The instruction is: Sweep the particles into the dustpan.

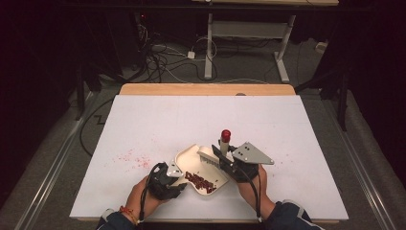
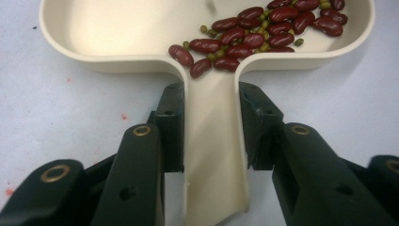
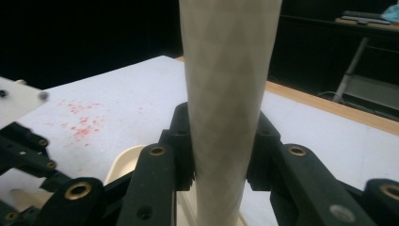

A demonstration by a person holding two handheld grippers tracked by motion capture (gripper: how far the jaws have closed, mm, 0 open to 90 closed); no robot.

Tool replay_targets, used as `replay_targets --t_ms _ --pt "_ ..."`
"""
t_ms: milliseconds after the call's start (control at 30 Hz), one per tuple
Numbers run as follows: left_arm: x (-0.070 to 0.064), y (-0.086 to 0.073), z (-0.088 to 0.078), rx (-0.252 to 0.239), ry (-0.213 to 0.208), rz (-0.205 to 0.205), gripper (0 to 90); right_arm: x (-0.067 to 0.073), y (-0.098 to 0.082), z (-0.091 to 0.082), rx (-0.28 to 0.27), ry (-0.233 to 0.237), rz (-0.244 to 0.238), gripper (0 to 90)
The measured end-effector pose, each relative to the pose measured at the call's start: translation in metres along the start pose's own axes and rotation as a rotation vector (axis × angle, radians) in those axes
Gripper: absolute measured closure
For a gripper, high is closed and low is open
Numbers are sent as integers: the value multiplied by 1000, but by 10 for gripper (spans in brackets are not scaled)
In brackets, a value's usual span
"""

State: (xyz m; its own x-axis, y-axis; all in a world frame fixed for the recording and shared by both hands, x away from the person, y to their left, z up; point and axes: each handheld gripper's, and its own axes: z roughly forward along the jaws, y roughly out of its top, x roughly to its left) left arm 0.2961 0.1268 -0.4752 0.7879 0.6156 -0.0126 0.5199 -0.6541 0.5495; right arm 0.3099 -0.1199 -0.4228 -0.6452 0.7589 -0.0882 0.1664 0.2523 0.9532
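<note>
Cream plastic dustpan (image 2: 117, 28) lies on the white counter (image 1: 158, 120), holding red beans (image 2: 254, 33). We clamp its handle (image 2: 214, 141) with the left tool (image 2: 211, 127); the right tool (image 3: 221, 141) clamps a brush handle (image 3: 228, 84) over it. We judge sweeping mostly done; red specks (image 1: 131, 157) remain.

Cream dustpan (image 2: 117, 33), dk-red beans (image 2: 263, 28).

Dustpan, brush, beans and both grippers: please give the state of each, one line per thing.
dustpan: flat on the table, handle clamped.
beans: piled inside the dustpan.
brush: held by its handle, head in the dustpan.
left gripper: shut on the dustpan's handle.
right gripper: shut on the brush handle.
</note>
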Motion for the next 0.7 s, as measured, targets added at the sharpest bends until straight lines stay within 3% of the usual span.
replay_targets --t_ms 400,500,700 --pt "-1 0 -1 -3 1 5 636 -9 8 -14 -38 33 -13 704" --pt "-1 -2 -1 0 -6 12 636 -13 10 -24 -51 18 -19 703" --pt "-3 -3 -3 5 -5 20 636 -32 3 -50 -21 -24 -47 703"
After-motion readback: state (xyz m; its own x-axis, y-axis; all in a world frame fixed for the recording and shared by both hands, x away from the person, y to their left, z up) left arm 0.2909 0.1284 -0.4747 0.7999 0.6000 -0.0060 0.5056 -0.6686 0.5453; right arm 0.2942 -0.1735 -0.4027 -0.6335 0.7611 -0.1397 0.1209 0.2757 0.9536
